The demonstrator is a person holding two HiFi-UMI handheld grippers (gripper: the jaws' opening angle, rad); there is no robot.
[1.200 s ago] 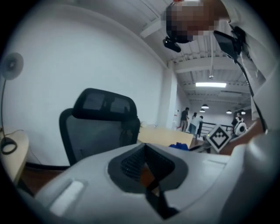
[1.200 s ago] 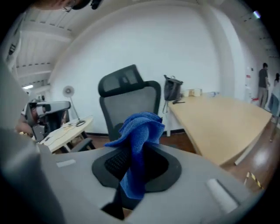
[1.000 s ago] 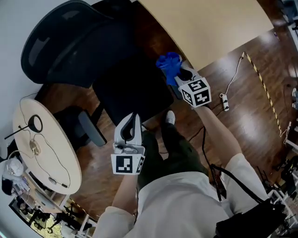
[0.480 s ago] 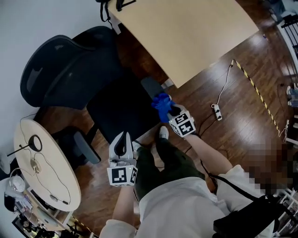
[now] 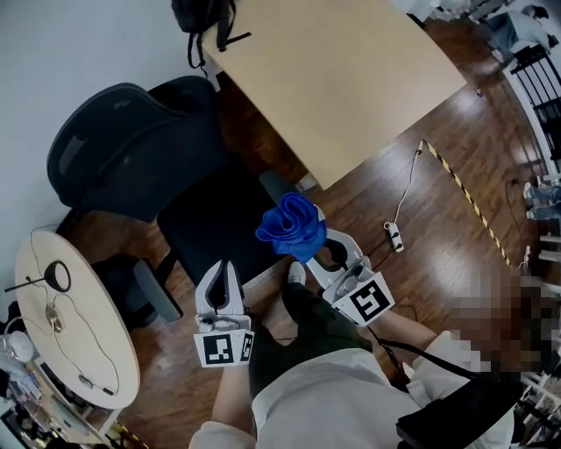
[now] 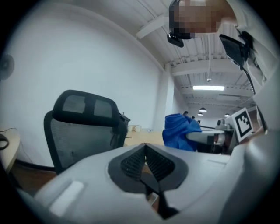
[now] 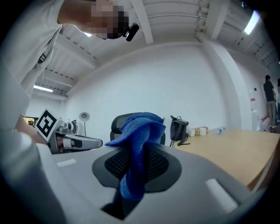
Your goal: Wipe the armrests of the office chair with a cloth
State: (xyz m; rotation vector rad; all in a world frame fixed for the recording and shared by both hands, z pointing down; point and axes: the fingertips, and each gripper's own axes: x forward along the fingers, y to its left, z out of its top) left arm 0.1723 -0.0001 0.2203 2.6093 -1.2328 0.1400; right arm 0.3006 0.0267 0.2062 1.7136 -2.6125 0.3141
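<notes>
1. Right gripper: held low in front of the person, marker cube nearest the body. Jaws pinching a blue cloth, which is bunched above the tips; in the right gripper view one fold runs down between the ribbed pads.
2. Left gripper: jaws pressed together with nothing between them, pointing toward the chair, well apart from the cloth.
3. Office chair: black, mesh backrest, with its seat facing the person and both grippers.
4. Near armrest: grey pad on the seat's left side in the head view, next to the round table. Untouched by either gripper.
5. Far armrest: grey pad at the seat's other side, just beside the desk edge. The cloth sits close below it in the head view and appears to hang clear of it, though height is hard to read from above.
6. Desk surface: tan top, bare over most of its area.
7. Black bag: at the desk's far corner.
8. Round table: white, carrying thin cables and a black ring-shaped item.
9. Wooden floor: dark boards, with a white power strip on its cord and a yellow-and-black striped line.
</notes>
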